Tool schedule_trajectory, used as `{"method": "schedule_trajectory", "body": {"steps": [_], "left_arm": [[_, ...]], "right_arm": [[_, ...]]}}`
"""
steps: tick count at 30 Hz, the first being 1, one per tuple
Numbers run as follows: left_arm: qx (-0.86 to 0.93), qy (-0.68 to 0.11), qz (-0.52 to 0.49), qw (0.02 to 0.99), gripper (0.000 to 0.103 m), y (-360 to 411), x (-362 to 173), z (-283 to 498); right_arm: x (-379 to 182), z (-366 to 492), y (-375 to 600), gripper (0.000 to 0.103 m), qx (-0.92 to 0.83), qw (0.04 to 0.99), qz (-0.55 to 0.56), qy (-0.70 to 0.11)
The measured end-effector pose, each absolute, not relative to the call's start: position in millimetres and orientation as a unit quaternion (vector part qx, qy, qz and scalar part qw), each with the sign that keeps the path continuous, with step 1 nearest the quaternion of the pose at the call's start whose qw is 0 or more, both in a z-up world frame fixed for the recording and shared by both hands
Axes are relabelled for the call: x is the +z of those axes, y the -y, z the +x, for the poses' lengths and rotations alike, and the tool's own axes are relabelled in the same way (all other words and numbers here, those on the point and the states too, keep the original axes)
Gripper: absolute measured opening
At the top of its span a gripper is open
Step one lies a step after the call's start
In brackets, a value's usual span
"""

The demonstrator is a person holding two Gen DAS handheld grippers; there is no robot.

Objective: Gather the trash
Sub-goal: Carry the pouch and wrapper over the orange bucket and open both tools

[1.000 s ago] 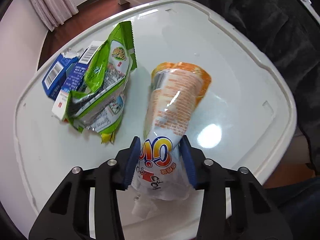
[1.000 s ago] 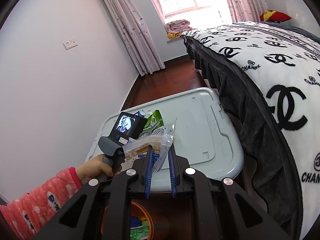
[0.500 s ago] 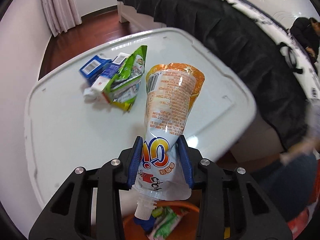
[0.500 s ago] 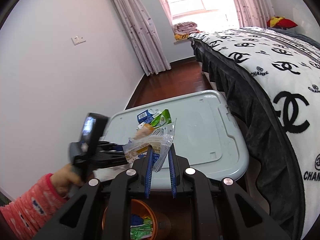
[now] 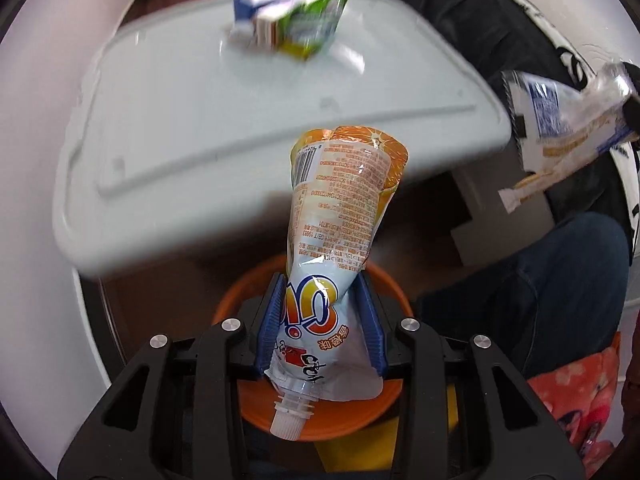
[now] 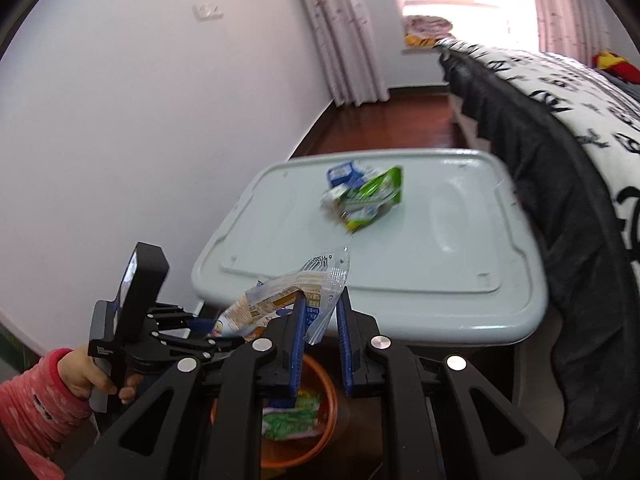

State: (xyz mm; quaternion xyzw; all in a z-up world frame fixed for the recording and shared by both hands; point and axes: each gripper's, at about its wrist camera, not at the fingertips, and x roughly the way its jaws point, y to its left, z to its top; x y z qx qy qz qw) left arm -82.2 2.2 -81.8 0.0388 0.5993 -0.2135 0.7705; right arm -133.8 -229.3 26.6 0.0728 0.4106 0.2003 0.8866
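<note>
My left gripper [image 5: 322,322] is shut on an orange-and-white drink pouch [image 5: 340,216], spout toward the camera, held above an orange bin [image 5: 312,408]. My right gripper [image 6: 320,322] is shut on a clear crinkled wrapper [image 6: 316,292], also above the orange bin [image 6: 304,444], which holds green trash. That wrapper shows at the right of the left wrist view [image 5: 560,120]. A green snack bag [image 5: 316,28] and a blue-and-white carton [image 5: 250,12] lie together on the pale lid [image 5: 160,120]; both show in the right wrist view, the bag [image 6: 368,200] and the carton [image 6: 342,172].
The pale lid [image 6: 400,300] tops a storage box between a white wall [image 6: 120,120] and a bed with a dark skirt [image 6: 540,160]. The person's jeans [image 5: 540,288] and red sleeve [image 6: 32,400] are close by. Dark wood floor [image 6: 380,116] lies beyond.
My left gripper has carried the pouch off the lid, back and down over the orange bin. My right gripper has swung left and lower with the wrapper, over the same bin.
</note>
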Motion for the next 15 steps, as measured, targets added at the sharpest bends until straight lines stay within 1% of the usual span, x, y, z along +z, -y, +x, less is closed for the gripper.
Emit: {"method": "schedule_trajectory", "body": {"steps": [9,15], "left_arm": [[-0.155,-0.682,-0.039,0.714,0.036,-27.8,-148.1,-98.0],[-0.125,-0.709,-0.029,0.693,0.036,-21.7,-179.7,-100.5]], "right_arm": [[-25.4,-131.5,179.9,0.015,0.237,0.840,0.020,-0.488],[-68.4,-128.5,153.2,0.015,0.248,0.803,-0.010,-0.542]]}}
